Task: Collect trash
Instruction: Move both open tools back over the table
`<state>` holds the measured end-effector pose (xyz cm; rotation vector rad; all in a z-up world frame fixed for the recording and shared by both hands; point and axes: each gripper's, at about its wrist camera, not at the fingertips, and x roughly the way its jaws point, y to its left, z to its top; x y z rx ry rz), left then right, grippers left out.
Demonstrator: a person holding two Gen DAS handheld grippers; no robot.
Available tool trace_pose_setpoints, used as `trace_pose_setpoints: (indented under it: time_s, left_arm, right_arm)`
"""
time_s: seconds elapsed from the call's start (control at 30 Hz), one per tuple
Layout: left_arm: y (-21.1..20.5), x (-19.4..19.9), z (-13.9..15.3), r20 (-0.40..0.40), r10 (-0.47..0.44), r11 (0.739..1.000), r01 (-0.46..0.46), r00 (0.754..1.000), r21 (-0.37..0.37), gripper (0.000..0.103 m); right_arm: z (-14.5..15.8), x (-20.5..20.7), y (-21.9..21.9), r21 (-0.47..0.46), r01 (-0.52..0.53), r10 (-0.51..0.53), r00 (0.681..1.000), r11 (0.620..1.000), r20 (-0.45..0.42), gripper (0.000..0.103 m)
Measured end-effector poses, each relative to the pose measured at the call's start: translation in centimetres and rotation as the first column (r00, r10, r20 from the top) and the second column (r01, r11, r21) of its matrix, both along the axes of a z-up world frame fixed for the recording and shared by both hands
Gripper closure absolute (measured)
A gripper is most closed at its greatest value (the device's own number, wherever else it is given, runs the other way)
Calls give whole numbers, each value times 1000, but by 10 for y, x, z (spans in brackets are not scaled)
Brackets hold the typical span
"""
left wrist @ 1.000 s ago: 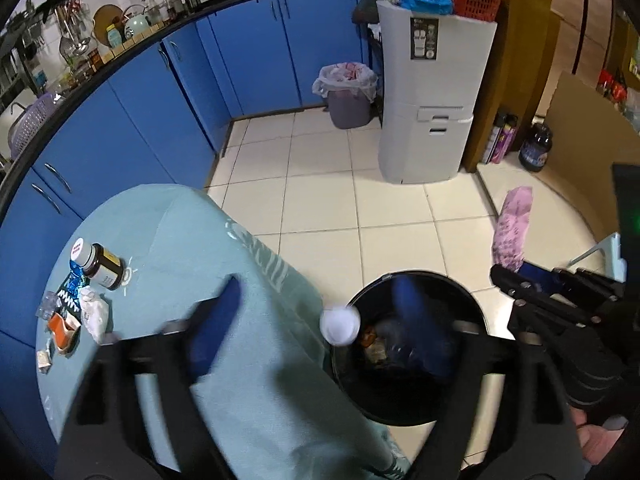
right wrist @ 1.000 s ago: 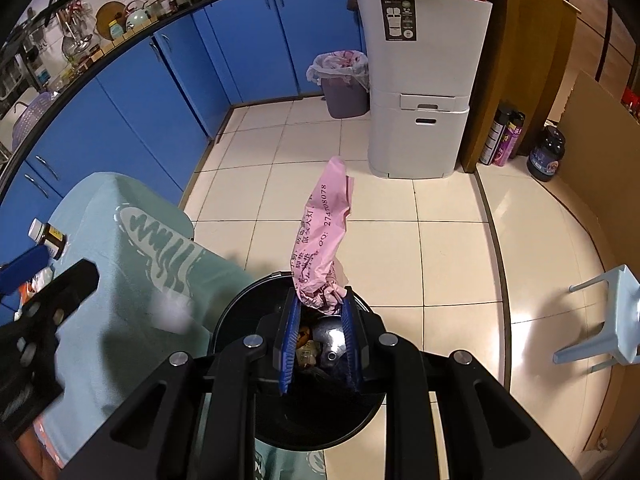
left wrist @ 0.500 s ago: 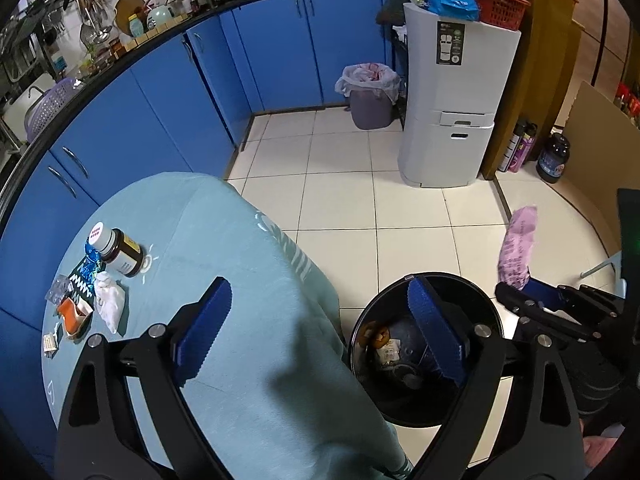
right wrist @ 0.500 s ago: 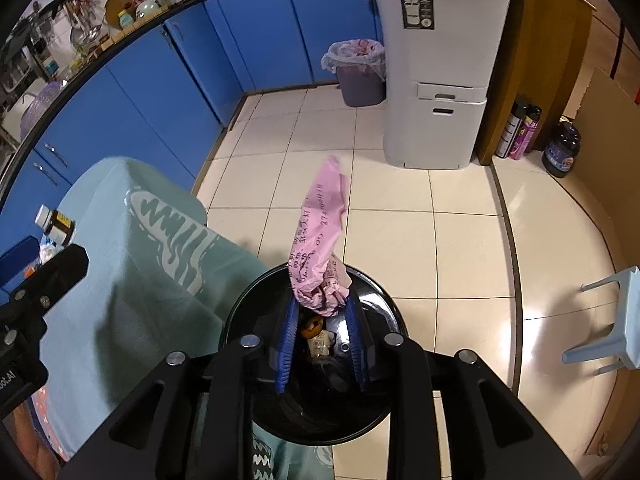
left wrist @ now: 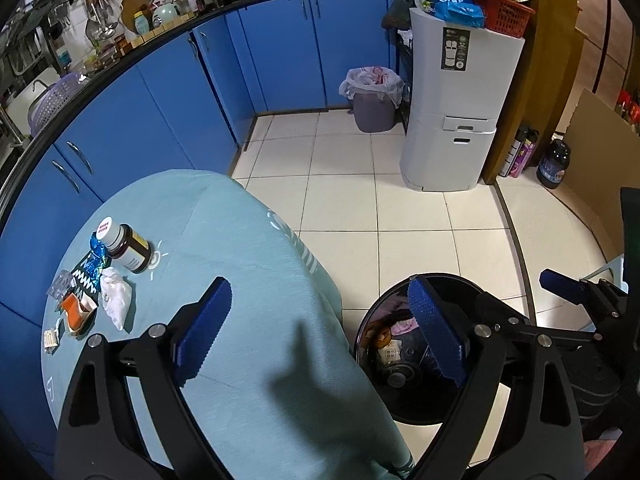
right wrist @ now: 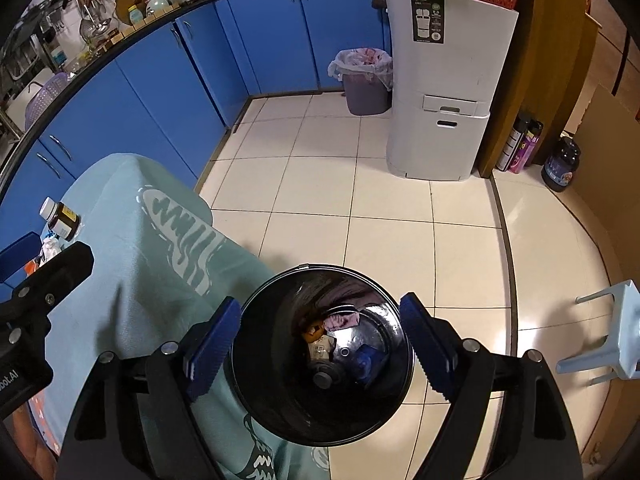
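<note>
Left wrist alone shows tissue (left wrist: 115, 299), wrappers (left wrist: 78, 307) on table (left wrist: 248, 264)

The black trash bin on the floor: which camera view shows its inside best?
The right wrist view: the black trash bin lies centred between the opening jaws, its contents visible. In the left wrist view, the left gripper's finger partly hides it.

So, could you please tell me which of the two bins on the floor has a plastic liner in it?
The grey-purple bin by the blue cabinets: a white bag drapes over its rim. The black bin beside the table has none.
</note>
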<state>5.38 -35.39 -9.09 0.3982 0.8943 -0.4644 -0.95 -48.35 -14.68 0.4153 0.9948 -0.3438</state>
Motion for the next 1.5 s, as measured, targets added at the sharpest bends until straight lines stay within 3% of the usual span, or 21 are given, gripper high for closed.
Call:
trace_pose_setpoints:
  time_s: [0.8, 1.0, 1.27, 1.37, 1.5]
  left_arm:
    - [37, 4, 15, -2, 48, 997, -48, 999, -65, 14]
    - [60, 11, 17, -2, 85, 993, -85, 996, -82, 14]
    - [109, 29, 15, -9, 178, 979, -178, 984, -96, 11]
    - [135, 40, 15, 5, 238, 966, -237, 971, -104, 7]
    - [175, 59, 13, 7, 326, 940, -324, 945, -107, 3]
  right_arm:
    - [22, 8, 31, -50, -25, 25, 1000, 998, 4, 23]
    - [28, 16, 45, -51, -50, 52, 998, 997, 20, 11]
    - [32, 44, 84, -15, -155, 156, 987, 988, 47, 9]
    - [31, 63, 114, -32, -285, 286, 957, 958, 42, 7]
    - [30, 82, 140, -51, -328, 330, 944, 943, 29, 7]
